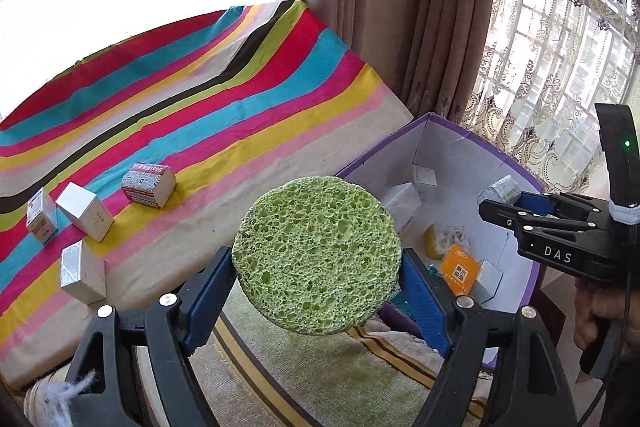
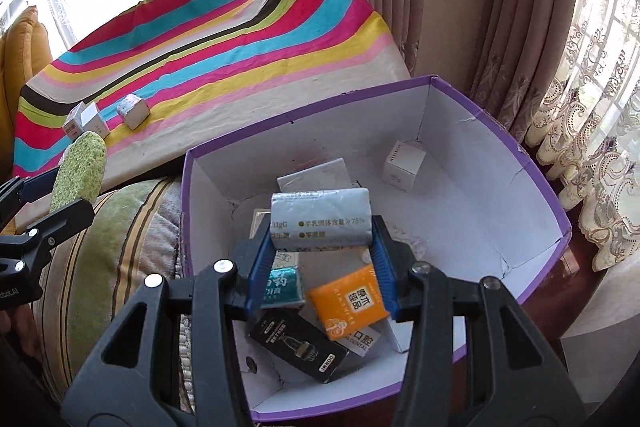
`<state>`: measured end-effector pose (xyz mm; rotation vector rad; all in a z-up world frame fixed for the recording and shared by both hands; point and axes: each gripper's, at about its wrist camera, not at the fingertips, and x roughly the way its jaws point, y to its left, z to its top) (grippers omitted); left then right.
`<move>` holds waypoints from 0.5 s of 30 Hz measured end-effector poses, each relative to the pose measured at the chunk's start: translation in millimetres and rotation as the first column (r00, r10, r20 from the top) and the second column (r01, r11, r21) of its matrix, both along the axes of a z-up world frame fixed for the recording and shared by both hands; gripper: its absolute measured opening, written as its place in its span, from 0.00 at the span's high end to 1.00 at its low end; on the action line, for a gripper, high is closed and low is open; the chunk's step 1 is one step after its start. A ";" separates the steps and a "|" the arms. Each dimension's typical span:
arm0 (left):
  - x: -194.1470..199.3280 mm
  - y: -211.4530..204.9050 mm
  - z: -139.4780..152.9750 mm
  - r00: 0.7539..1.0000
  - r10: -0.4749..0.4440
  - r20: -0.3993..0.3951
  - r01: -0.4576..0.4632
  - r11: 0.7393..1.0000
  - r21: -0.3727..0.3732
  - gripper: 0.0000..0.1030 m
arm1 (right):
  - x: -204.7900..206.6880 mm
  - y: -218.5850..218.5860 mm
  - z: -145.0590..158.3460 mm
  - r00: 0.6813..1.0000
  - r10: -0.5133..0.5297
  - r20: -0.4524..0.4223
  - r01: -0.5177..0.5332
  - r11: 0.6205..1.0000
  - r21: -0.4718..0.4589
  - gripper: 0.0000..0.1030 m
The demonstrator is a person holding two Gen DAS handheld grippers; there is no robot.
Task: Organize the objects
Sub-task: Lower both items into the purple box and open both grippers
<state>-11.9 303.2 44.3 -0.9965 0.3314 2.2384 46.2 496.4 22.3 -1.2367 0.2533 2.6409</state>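
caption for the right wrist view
Right gripper holds a silver packet above the purple box of sorted items.

From the left wrist we look forward and down along blue-padded fingers, very close on a round green porous sponge [image 1: 317, 255], with the striped multicoloured cloth [image 1: 224, 99] beyond and the purple-rimmed white cardboard box [image 1: 448, 163] to the right. From the right wrist we look steeply down into that same box [image 2: 460, 155], close over a silver wrapped packet [image 2: 320, 221]. We share the box, the cloth, the sponge [image 2: 80, 171], and the beige curtains [image 1: 400, 7] behind.
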 end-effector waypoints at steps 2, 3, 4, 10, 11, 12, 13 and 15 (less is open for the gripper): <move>1.9 17.1 -0.8 0.999 -0.036 0.002 0.036 0.999 -0.008 0.20 | 5.1 11.9 1.5 1.000 -0.028 -0.001 0.028 1.000 0.003 0.52; 2.9 25.6 -1.6 0.999 -0.053 0.003 0.053 0.998 -0.015 0.20 | 7.4 17.4 2.2 0.999 -0.038 -0.002 0.038 0.999 0.005 0.52; 3.9 33.4 -2.2 0.998 -0.067 0.003 0.067 0.998 -0.022 0.20 | 9.4 22.2 2.8 0.999 -0.047 -0.003 0.047 0.999 0.006 0.52; 9.0 76.2 -1.6 0.990 -0.142 0.007 0.142 0.989 -0.040 0.20 | 18.1 48.3 4.5 0.995 -0.101 -0.010 0.101 0.995 0.014 0.52; 10.0 82.3 -1.8 0.988 -0.155 0.008 0.155 0.987 -0.041 0.20 | 19.0 52.1 5.3 0.994 -0.110 -0.012 0.110 0.994 0.016 0.52; 10.9 88.4 -1.7 0.986 -0.169 0.012 0.169 0.985 -0.040 0.20 | 19.3 56.2 6.2 0.993 -0.118 -0.014 0.118 0.993 0.018 0.52; 11.8 93.9 -2.2 0.984 -0.179 0.015 0.180 0.983 -0.041 0.20 | 19.9 59.5 7.0 0.992 -0.125 -0.016 0.126 0.992 0.020 0.52; 14.0 104.1 -3.0 0.979 -0.201 0.024 0.202 0.979 -0.037 0.20 | 20.2 65.6 8.5 0.990 -0.140 -0.019 0.140 0.990 0.026 0.52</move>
